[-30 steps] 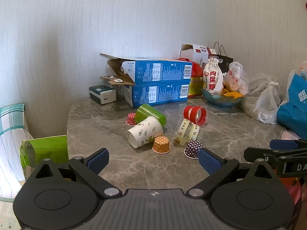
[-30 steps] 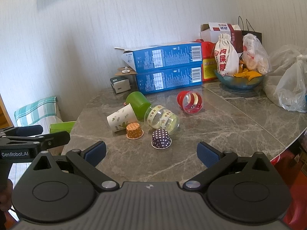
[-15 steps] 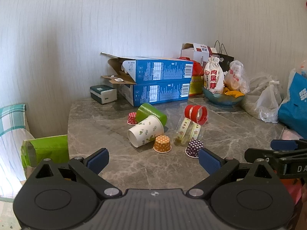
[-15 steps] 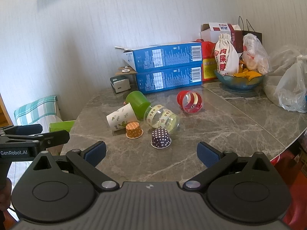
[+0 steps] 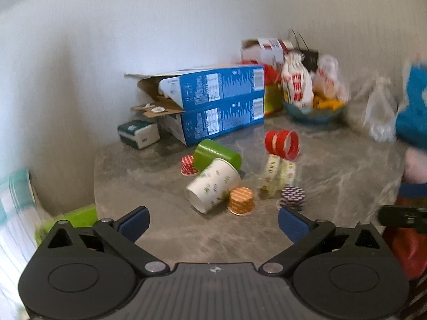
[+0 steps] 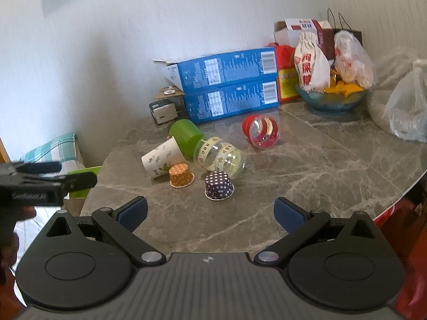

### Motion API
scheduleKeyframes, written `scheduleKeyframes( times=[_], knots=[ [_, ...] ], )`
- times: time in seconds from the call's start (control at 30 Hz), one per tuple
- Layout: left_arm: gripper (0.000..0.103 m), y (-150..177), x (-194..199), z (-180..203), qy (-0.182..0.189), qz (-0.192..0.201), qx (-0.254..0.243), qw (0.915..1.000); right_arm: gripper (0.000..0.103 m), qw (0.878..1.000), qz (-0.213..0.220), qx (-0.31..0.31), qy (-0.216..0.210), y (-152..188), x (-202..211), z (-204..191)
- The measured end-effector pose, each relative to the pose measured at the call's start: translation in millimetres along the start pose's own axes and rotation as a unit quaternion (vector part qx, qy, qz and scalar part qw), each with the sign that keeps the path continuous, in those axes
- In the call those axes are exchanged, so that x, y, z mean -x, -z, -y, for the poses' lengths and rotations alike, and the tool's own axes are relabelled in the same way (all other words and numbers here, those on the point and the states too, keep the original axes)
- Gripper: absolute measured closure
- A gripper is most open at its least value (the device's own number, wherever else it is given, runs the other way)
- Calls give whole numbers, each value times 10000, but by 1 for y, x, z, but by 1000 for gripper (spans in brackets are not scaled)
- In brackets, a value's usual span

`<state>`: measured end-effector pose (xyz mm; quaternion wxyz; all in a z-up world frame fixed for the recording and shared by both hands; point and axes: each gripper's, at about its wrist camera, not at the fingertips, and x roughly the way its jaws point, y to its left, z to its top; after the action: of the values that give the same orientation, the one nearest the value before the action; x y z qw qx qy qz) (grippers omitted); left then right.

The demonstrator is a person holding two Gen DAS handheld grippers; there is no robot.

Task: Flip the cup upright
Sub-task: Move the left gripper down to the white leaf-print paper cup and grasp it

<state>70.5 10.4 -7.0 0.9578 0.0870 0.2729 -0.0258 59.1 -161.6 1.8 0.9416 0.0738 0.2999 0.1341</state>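
Observation:
Several cups lie in a cluster on the grey marble table (image 6: 307, 176). A white leaf-print paper cup (image 5: 212, 185) (image 6: 162, 157) lies on its side, mouth toward me. A green cup (image 5: 216, 154) (image 6: 185, 134) lies on its side behind it. A clear cup with patterned bands (image 5: 277, 172) (image 6: 221, 156) and a red-rimmed clear cup (image 5: 283, 142) (image 6: 261, 130) lie on their sides. Small orange (image 5: 241, 201) (image 6: 181, 175), purple dotted (image 5: 292, 197) (image 6: 219, 185) and red (image 5: 187, 165) baking cups stand upside down. My left gripper (image 5: 212, 225) and right gripper (image 6: 210, 213) are open and empty, short of the cluster.
Two stacked blue boxes (image 6: 226, 80) stand at the back against the wall, with a small green-white box (image 6: 162, 110) to their left. A bowl of snacks (image 6: 331, 93), bags and plastic sacks (image 6: 405, 112) crowd the back right. A green seat (image 5: 72, 214) is left of the table.
My left gripper has moved forward and up toward the cups, its view now blurred by motion. My right gripper has edged slightly closer. The cups have not moved.

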Motion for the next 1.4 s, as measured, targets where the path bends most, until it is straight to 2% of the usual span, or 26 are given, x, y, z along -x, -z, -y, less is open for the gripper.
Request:
scheduleKeyframes(
  times=[0.2, 0.3, 0.47, 0.57, 0.87, 1.13, 1.2, 1.33, 1.4],
  knots=[
    [0, -42, -56, -15, 486, -476, -677, 9954, 1, 9998, -152, -155, -49, 1, -10, 15],
    [3, -55, -95, -12, 658, -848, -1091, 9882, 1, 9990, -249, -325, -159, 3, -14, 23],
    [15, -64, -155, -9, 970, -1515, -1503, 9721, 1, 9977, -486, -455, -141, 9, -22, 33],
    [15, -67, -174, -11, 1153, -1738, -1566, 9654, 1, 9970, -560, -530, -57, 11, -23, 42],
    [18, -74, -204, -10, 1159, -2124, -1825, 9530, 1, 9953, -579, -780, 20, 9, -25, 60],
    [19, -73, -227, -12, 1315, -2315, -1672, 9493, 1, 9955, -532, -776, -107, 5, -25, 58],
    [26, -74, -228, -14, 1367, -2329, -1564, 9501, 1, 9960, -498, -724, -139, 4, -23, 56],
    [39, -64, -237, -16, 1422, -2540, -1445, 9457, 1, 9960, -483, -731, -177, 6, -22, 55],
    [39, -61, -237, -18, 1381, -2500, -1400, 9481, 1, 9958, -476, -761, -195, 7, -22, 56]
  ],
)
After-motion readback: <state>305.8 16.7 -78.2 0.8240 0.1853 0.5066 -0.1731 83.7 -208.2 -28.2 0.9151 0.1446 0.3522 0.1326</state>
